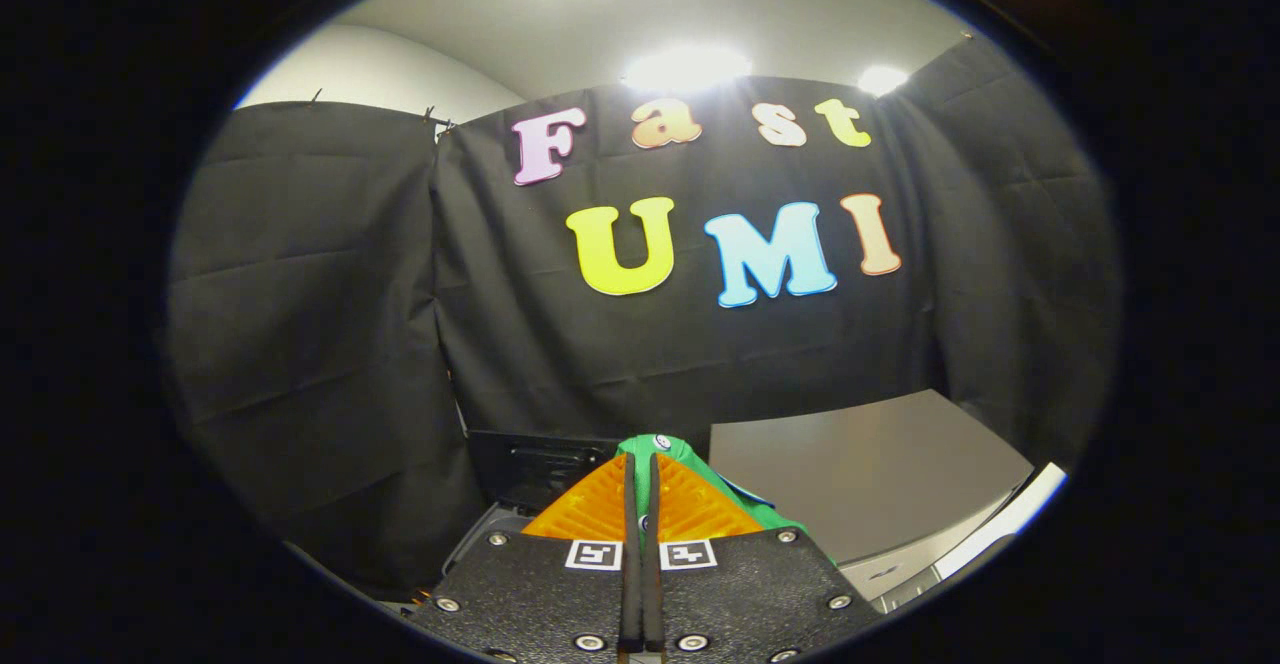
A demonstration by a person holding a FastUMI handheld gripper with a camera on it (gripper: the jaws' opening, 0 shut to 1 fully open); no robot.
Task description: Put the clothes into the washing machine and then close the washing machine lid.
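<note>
My gripper (pixel 641 460) is held high and points at the booth's black wall. Its fingers are pressed almost together. A green garment (pixel 757 510) with a small round button is pinched at their tips; it bunches over the tips and hangs down the right side of the right finger. A flat grey panel of the washing machine (pixel 860 469) lies just beyond and to the right of the fingers. Whether that panel is the lid I cannot tell. The drum opening is hidden under the gripper.
A dark boxy panel (pixel 530 464) sits just ahead of the left finger, against the black cloth wall (pixel 330 324). A white edge (pixel 1010 519) runs along the grey panel's right side. Bright ceiling lights (pixel 685 66) shine above the wall.
</note>
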